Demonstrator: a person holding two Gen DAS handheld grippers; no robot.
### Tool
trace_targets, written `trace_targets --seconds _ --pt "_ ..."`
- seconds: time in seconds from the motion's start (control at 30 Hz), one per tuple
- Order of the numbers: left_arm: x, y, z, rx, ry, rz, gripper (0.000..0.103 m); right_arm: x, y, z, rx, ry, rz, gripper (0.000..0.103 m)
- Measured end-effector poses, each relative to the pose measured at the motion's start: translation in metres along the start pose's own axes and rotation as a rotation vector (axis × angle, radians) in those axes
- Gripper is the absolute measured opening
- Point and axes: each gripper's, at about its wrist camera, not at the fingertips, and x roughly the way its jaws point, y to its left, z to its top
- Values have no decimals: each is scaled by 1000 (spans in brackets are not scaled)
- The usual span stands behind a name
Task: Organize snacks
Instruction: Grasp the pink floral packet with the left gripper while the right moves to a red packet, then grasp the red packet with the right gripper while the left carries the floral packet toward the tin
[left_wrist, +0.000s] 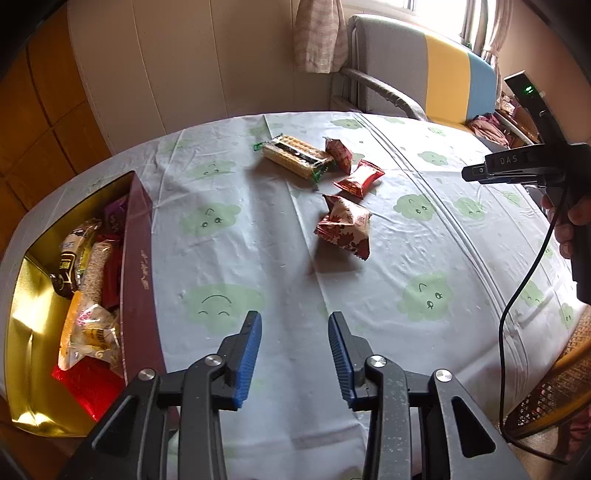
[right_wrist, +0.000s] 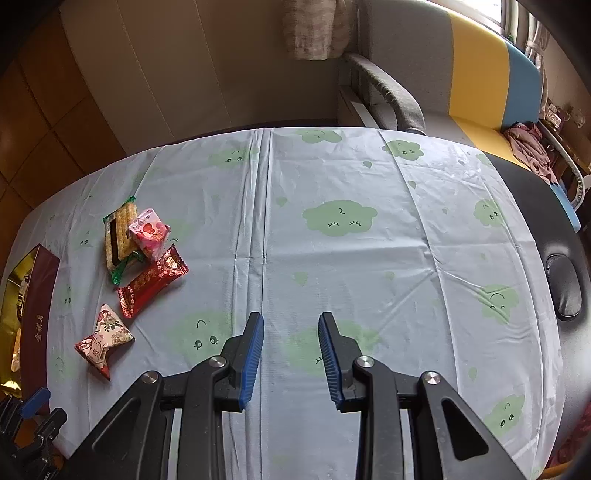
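A maroon box (left_wrist: 138, 258) with a gold inside stands at the table's left and holds several snacks (left_wrist: 88, 280). Loose on the cloth lie a wafer pack (left_wrist: 295, 156), two red packets (left_wrist: 360, 179) (left_wrist: 339, 152) and a floral red-and-white packet (left_wrist: 345, 226). My left gripper (left_wrist: 294, 319) is open and empty, hovering near of the floral packet. My right gripper (right_wrist: 291, 319) is open and empty over bare cloth, right of the wafer pack (right_wrist: 119, 236), pink packet (right_wrist: 149, 230), red packet (right_wrist: 151, 281) and floral packet (right_wrist: 104, 338). The box (right_wrist: 38, 317) is at far left.
The table wears a pale blue cloth with green clouds (right_wrist: 340, 218). A grey, yellow and blue sofa (left_wrist: 436, 70) stands behind it. The right gripper's body and cable (left_wrist: 535, 166) hang at the right. A black padded bench (right_wrist: 554, 229) borders the table's right edge.
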Motion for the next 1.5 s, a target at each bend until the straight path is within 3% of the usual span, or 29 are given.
trace_targets --seconds 0.23,0.37,0.63,0.73,0.8,0.97,1.07,1.17,1.37,1.5 --pt "7 -10 23 7 -9 -36 38 0 2 0 -7 3 18 31" --pt "19 -22 43 51 -15 -47 48 1 3 -1 -7 9 32 31" --pt "59 -41 73 119 33 -56 52 9 3 -3 14 48 78 32" --pt "81 -47 83 140 51 -47 51 10 6 -4 5 57 98 32" --pt "93 -44 84 129 86 -56 39 11 7 -6 13 62 131 32" --pt "82 -26 65 36 65 -120 35 22 23 -13 50 125 275 32" --pt "66 -17 42 4 57 -126 35 34 44 -10 74 149 319 40" --pt "55 -16 19 2 32 -107 35 47 63 -1 140 151 366 40" --pt "41 -9 -7 -12 28 -113 35 74 93 21 274 113 285 41" --pt "37 -4 -17 -19 20 -116 34 79 116 34 207 94 171 40"
